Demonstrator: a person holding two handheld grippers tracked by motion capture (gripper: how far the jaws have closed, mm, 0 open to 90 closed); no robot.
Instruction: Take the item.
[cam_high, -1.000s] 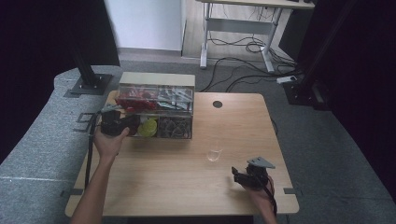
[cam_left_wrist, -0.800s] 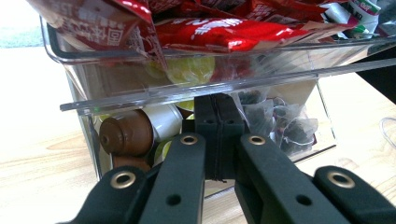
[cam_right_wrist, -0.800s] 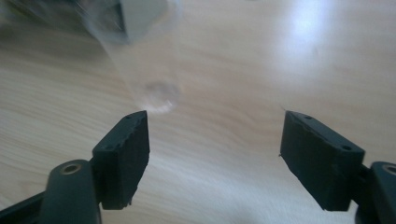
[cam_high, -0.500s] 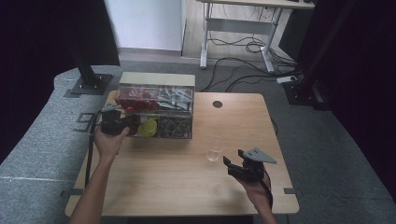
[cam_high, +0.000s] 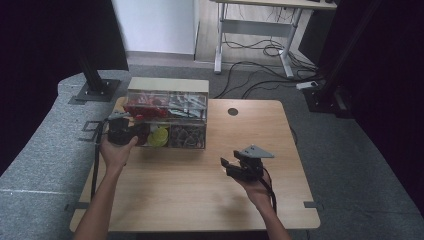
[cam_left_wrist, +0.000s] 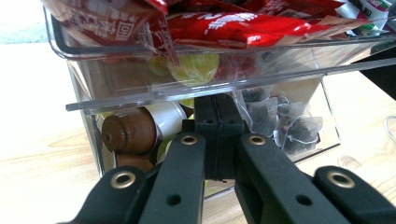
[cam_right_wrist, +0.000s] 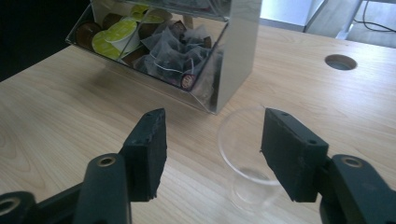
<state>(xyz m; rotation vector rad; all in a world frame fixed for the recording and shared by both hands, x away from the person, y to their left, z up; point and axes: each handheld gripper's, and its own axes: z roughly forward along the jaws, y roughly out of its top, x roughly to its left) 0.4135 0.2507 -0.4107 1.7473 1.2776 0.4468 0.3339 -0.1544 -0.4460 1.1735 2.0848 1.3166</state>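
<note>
Right now the right hand-held gripper (cam_right_wrist: 212, 156) is coming up to a little clear cup (cam_right_wrist: 245, 158) on the table (cam_high: 190, 190). Its jaws have just been closing, but they are not pressing on the cup. One pad stands to the left of the cup with a gap. The other pad sits near the cup's right rim, and I cannot be sure if it touches, because the cup is see-through. The cup stands upright and looks empty. It is in the near right part of the table, just in front of the clear box (cam_high: 167, 120).

I think the step in hand is grabbing the cup. The next move should bring both pads onto the cup's sides, softly, so the thin cup does not tip or squash.

The left hand-held gripper (cam_high: 120, 132) is shut tight, with nothing between its jaws. It sits at the left end of the clear box, down at the low bin.

The box has a top tray full of red packets (cam_left_wrist: 233, 23). The low bin holds brown and yellow pods (cam_right_wrist: 109, 30) on the left and dark tea bags (cam_right_wrist: 175, 53) on the right.
</note>
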